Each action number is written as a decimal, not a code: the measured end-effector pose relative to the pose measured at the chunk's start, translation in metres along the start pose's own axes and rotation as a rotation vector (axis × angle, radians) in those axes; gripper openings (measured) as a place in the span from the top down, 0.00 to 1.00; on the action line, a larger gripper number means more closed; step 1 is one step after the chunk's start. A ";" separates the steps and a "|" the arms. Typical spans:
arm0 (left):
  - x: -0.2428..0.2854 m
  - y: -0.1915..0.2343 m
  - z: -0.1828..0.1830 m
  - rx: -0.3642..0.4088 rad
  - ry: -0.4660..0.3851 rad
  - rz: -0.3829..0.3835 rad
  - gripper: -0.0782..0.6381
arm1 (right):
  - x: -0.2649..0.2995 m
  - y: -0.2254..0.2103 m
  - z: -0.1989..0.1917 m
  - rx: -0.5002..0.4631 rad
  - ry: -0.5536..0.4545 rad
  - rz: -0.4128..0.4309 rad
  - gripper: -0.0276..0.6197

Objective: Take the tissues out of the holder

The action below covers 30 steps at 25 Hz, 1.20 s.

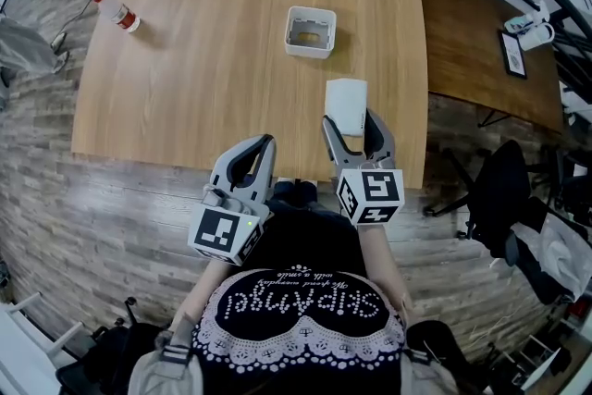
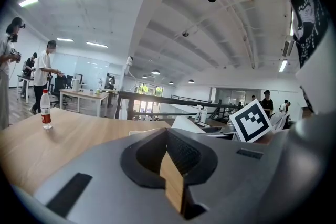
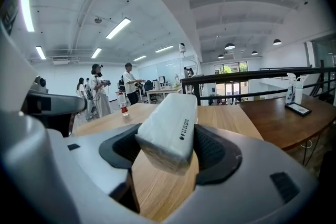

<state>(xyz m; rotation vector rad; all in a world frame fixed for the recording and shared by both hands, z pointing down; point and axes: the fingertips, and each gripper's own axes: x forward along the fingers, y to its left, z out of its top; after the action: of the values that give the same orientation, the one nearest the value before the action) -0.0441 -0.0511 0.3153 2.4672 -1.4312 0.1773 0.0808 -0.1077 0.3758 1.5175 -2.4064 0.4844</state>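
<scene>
Closest to the person, the left gripper (image 1: 266,143) hangs over the table's near edge with its jaws drawn together and nothing between them. Just beside it, the right gripper (image 1: 351,118) has its jaws spread wide around the tissue pack (image 3: 168,126), pressing on the pack's two long sides at its near end, so most of the pack sticks out ahead over the wooden table (image 1: 203,79), lifted clear of it. The pack looks light and soft, a film-wrapped block that would dent under a hard squeeze and could slide on its slick wrapper; I'd judge a hold across the narrow width, nearer the middle, would stop the free end sagging. Further out sits the white holder (image 1: 310,31), open-topped and well apart from the pack, with no tissues showing in it. Nothing lies between pack and holder. A water bottle (image 1: 117,12) stands off at the far left corner, out of the way, and a darker table (image 1: 472,42) beyond on the right carries white spray bottles (image 1: 535,30).
</scene>
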 end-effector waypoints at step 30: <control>0.003 -0.004 -0.003 -0.002 -0.009 -0.021 0.88 | -0.052 0.017 -0.007 -0.069 -0.084 0.081 0.48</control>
<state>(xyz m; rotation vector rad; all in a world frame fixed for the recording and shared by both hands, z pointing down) -0.0393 -0.0507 0.3184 2.4836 -1.4076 0.1605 0.0879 -0.0555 0.3595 1.4436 -2.5292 0.3560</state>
